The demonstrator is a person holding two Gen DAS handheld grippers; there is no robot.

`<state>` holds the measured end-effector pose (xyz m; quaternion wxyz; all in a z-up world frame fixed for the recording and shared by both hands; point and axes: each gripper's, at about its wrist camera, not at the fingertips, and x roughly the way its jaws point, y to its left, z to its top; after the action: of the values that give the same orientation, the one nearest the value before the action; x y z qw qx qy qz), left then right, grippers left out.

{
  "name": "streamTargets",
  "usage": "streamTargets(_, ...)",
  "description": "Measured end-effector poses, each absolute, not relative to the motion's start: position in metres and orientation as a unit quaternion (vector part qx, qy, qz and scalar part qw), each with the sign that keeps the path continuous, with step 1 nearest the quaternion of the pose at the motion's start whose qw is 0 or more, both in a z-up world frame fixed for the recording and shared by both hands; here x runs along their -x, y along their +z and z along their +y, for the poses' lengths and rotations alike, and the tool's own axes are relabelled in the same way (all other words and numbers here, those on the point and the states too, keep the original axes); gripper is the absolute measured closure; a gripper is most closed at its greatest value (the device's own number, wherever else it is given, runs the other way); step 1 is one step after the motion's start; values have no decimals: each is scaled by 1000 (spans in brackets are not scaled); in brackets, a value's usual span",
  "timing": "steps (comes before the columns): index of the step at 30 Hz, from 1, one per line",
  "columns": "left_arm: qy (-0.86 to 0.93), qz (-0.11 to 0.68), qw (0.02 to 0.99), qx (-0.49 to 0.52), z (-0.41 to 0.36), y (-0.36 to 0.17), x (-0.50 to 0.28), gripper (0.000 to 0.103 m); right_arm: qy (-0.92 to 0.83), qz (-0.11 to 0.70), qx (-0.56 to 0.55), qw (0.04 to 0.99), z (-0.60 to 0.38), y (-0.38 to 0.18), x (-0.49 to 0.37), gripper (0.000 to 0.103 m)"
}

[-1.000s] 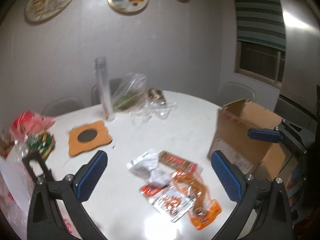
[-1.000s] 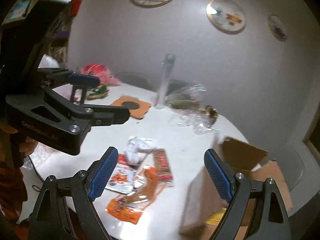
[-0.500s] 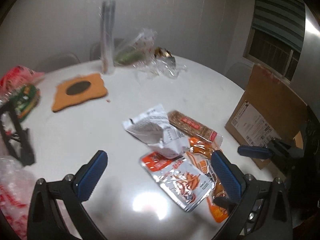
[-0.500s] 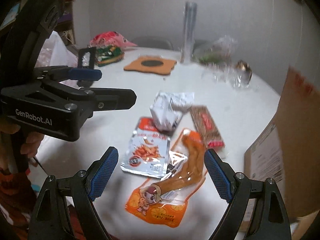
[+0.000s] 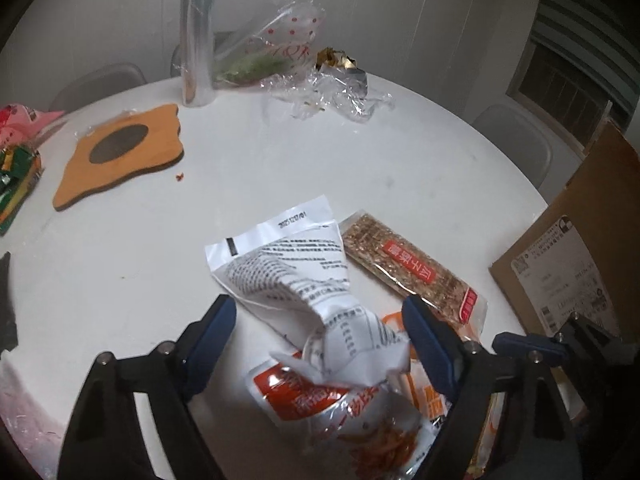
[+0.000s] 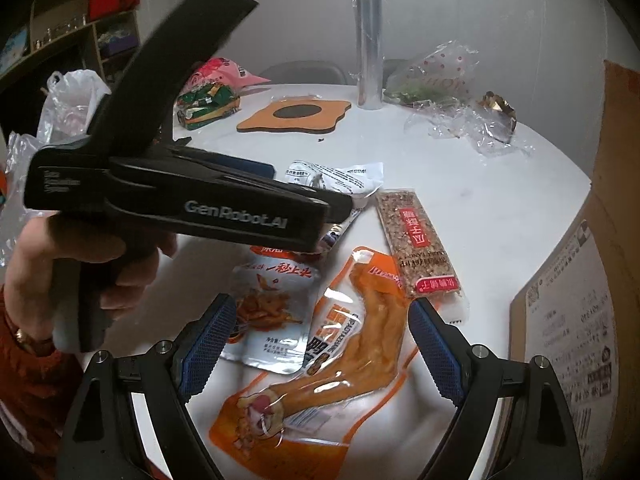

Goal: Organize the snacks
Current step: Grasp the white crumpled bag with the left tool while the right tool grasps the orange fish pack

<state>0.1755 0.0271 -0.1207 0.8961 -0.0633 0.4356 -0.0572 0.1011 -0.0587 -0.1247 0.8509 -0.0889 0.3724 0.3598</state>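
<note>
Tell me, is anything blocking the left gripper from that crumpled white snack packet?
Nothing visible. The left gripper already straddles the crumpled white packet, its jaws having just been closing with the packet between them, pads not yet pressing. The packet lies atop the red-and-silver pouch.

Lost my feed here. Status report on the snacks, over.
Left gripper closing around crumpled white printed packet, not pinched yet. Right gripper open above orange chicken-foot pouch. Brown cardboard box alongside, nothing blocking.
</note>
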Motion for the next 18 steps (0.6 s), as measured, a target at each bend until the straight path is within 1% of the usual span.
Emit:
streamTargets(1, -62, 436, 895, 68, 27, -122, -176, 31, 365, 375, 86, 848, -59, -126, -104, 17)
streamTargets(2, -71, 438, 893, 76, 27, -123, -177, 35, 368, 377, 85, 846, -58, -127, -106, 17)
streamTargets(3, -74, 439, 892, 81, 26, -123, -177, 41, 372, 379, 83, 844, -58, -127, -108, 17)
streamTargets(6, -75, 432, 895, 82, 25, -121, -174, 45, 384, 380, 80, 838, -55, -129, -113, 17)
streamTargets(8, -76, 427, 896, 90, 29, -120, -171, 50, 390, 379, 78, 835, -54, -129, -114, 17)
streamTargets(10, -74, 417, 900, 98, 34, -114, -162, 65, 394, 380, 77, 833, -53, -130, -115, 17)
streamTargets(13, -68, 407, 906, 94, 43, -106, -143, 68, 398, 380, 73, 832, -51, -130, -114, 17)
streamTargets(14, -62, 406, 907, 93, 47, -105, -134, 71, 399, 380, 72, 832, -51, -129, -113, 17)
streamTargets(16, -66, 412, 903, 98, 52, -106, -128, 70, 403, 377, 72, 831, -49, -127, -110, 17)
streamTargets(18, -71, 413, 902, 103, 54, -106, -130, 68, 405, 373, 77, 832, -47, -126, -106, 17)
